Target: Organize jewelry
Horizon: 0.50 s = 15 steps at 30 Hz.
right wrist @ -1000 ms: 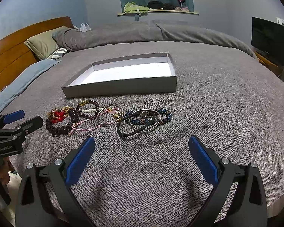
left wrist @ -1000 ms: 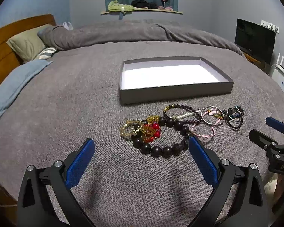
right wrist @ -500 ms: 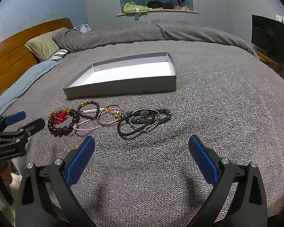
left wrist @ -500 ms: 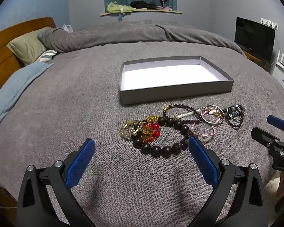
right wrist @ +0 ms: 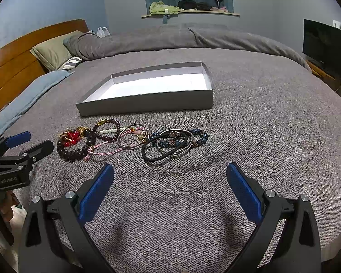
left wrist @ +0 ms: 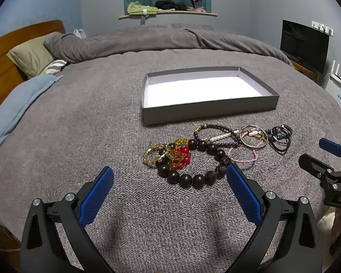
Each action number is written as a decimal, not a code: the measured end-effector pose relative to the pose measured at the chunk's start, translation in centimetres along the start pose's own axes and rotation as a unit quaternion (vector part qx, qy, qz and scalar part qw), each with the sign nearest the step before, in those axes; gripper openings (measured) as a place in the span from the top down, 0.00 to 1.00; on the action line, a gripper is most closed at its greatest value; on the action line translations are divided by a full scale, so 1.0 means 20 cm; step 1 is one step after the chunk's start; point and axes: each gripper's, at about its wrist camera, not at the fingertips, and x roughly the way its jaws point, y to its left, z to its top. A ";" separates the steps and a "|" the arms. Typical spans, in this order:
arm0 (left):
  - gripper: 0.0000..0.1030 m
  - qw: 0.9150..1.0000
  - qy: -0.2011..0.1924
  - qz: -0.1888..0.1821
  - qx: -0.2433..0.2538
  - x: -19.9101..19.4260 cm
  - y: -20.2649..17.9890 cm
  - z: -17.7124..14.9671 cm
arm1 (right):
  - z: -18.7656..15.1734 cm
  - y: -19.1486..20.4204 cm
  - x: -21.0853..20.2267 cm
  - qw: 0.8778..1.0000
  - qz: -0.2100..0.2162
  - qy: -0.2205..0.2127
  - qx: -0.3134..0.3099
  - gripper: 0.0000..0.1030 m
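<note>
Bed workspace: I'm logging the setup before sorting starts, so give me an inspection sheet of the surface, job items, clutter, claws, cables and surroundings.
Surface: grey knitted bedspread, fairly flat in the work area.
Job's things: shallow grey cardboard tray with white inside, nothing in it; in front of it a row of bracelets on the bedspread: large dark wooden bead bracelet, red and gold bead cluster, pink cord bracelet, thin metal bangle, black and blue bangle pile.
Clutter: nothing seen.
Claws: left claw open, holding nothing; right claw open, holding nothing.
Cables: nothing seen.
Surroundings: wooden headboard, olive pillow, dark television, window shelf.
</note>
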 end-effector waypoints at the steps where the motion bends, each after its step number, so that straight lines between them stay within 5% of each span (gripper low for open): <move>1: 0.04 1.000 0.000 0.000 0.000 0.00 0.00 0.00 | 0.00 0.00 0.00 1.000 0.001 -0.001 0.000 0.05; 15: 0.04 1.000 0.001 0.000 0.002 0.00 -0.01 0.00 | 0.00 0.00 0.01 1.000 0.000 0.003 -0.001 0.05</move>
